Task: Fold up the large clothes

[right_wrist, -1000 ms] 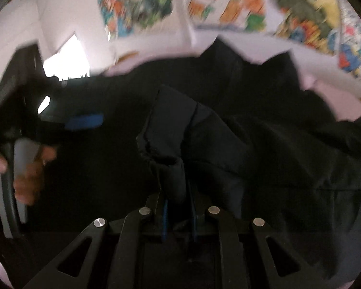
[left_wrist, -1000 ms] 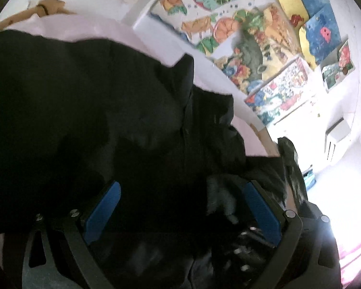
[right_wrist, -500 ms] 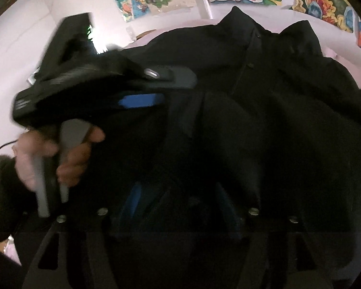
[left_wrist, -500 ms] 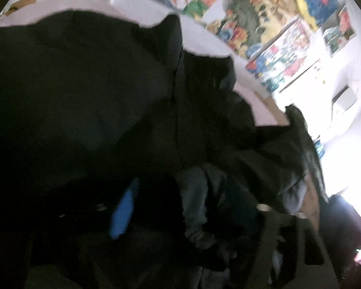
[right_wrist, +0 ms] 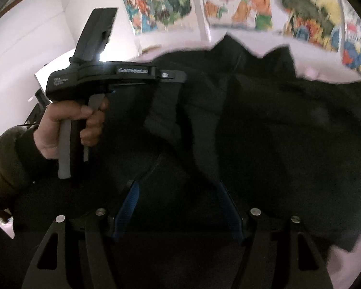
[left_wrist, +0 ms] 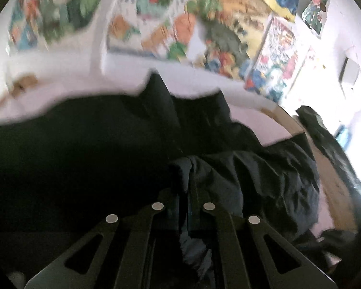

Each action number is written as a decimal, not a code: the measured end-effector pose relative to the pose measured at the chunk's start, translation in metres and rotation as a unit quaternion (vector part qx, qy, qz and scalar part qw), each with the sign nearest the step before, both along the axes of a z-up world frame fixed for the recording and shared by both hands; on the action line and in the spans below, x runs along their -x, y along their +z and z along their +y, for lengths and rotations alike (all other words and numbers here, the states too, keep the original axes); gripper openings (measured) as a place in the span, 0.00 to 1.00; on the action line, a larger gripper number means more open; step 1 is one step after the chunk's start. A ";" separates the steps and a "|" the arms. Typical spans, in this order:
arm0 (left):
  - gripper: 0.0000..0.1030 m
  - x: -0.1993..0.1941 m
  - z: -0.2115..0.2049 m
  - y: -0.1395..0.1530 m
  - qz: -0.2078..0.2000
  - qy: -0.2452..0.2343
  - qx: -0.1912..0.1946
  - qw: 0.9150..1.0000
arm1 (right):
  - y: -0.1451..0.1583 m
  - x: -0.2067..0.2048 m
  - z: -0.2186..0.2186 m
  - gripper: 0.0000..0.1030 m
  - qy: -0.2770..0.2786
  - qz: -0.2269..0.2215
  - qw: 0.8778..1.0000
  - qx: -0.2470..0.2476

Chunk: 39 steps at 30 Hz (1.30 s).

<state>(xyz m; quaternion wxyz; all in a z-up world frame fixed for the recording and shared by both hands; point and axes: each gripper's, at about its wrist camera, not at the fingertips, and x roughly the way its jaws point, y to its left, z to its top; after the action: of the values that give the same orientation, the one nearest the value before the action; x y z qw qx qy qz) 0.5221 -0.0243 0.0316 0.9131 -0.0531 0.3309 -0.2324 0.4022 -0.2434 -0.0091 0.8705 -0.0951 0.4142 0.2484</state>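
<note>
the big black jacket (right_wrist: pixel 264 125) is lying spread over a pale pink sheet (left_wrist: pixel 36 98), collar pointing at the wall covered in cartoon posters (left_wrist: pixel 180 24). the left gripper (left_wrist: pixel 184 192) is sitting with its fingers pressed together, pinching a bunched dark fold of the jacket, maybe a sleeve (left_wrist: pixel 252 180), right in the middle of the cloth. from the other side you're seeing that same left gripper (right_wrist: pixel 173 75) with the person's left hand (right_wrist: pixel 67 125) squeezing its handle, hanging over the jacket's left part. the right gripper (right_wrist: pixel 178 192) is hovering low over the near part of the jacket with its blue pads (right_wrist: pixel 130 200) spread wide, nothing between them. the sheet is showing as a thin strip past the collar and a patch at the near right corner. on the right side another dark garment (left_wrist: pixel 325 139) is lying by the wooden edge (left_wrist: pixel 291 125).
</note>
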 end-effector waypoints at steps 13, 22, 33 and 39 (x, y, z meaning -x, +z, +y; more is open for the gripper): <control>0.02 -0.021 0.043 -0.027 -0.023 0.106 -0.149 0.983 | 0.009 -0.052 -0.088 0.71 -0.167 -0.103 0.977 0.081; 0.03 -0.034 0.043 -0.066 -0.009 0.106 -0.237 0.966 | -0.039 -0.091 -0.112 0.42 -0.193 -0.033 0.975 0.105; 0.04 -0.044 0.050 -0.105 0.019 0.098 -0.252 0.963 | -0.091 -0.102 -0.105 0.42 -0.179 0.004 0.974 0.138; 0.27 -0.030 0.062 -0.078 0.001 0.115 -0.209 0.971 | -0.075 -0.092 -0.107 0.56 -0.187 -0.017 0.973 0.135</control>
<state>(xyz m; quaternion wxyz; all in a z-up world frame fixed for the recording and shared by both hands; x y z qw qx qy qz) 0.5517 0.0382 -0.0464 0.9243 0.1008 0.3646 -0.0514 0.4944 -0.3505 -0.0840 0.8873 -0.1368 0.4398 0.0219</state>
